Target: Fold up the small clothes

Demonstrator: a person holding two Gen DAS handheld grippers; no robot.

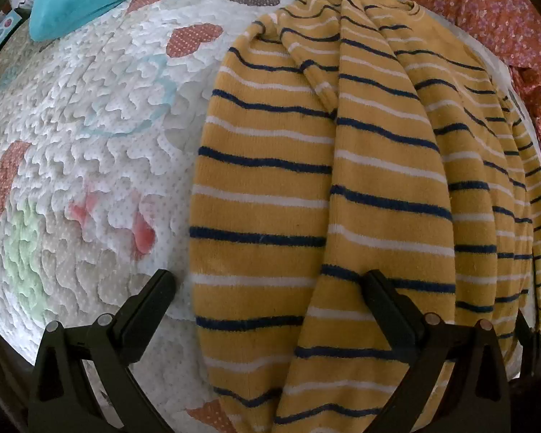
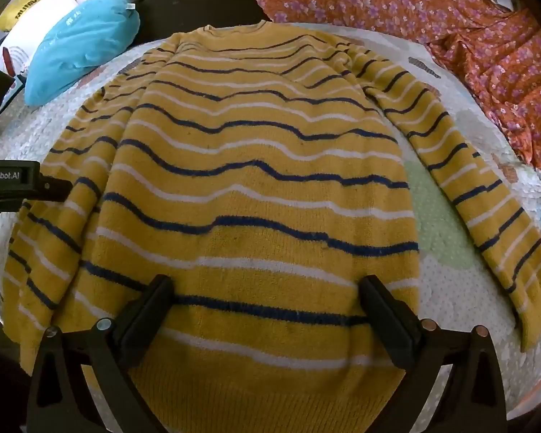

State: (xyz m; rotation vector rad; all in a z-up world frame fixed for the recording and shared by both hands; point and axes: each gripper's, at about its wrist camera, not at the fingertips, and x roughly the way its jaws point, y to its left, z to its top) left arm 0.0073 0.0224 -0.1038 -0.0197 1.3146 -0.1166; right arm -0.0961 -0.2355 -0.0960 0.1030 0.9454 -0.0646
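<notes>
Nearest the cameras, both the left gripper (image 1: 268, 288) and right gripper (image 2: 267, 294) hover with jaws wide apart, holding nothing. Beyond them the mustard knit sweater with navy and white stripes (image 2: 256, 180) lies flat on the white quilted heart-patterned bed cover (image 1: 90, 126), its left sleeve (image 1: 263, 187) beside the body. Judging by this, pinch that sleeve's cuff cleanly and lay it across without dragging the body.

White quilted mat (image 2: 451, 288) with heart patches carried yellow striped sweater (image 2: 256, 187), spread flat, one sleeve out. Teal bundle (image 2: 79, 50) at far corner, orange floral cloth (image 2: 487, 54) alongside, possibly overlapping edge.
</notes>
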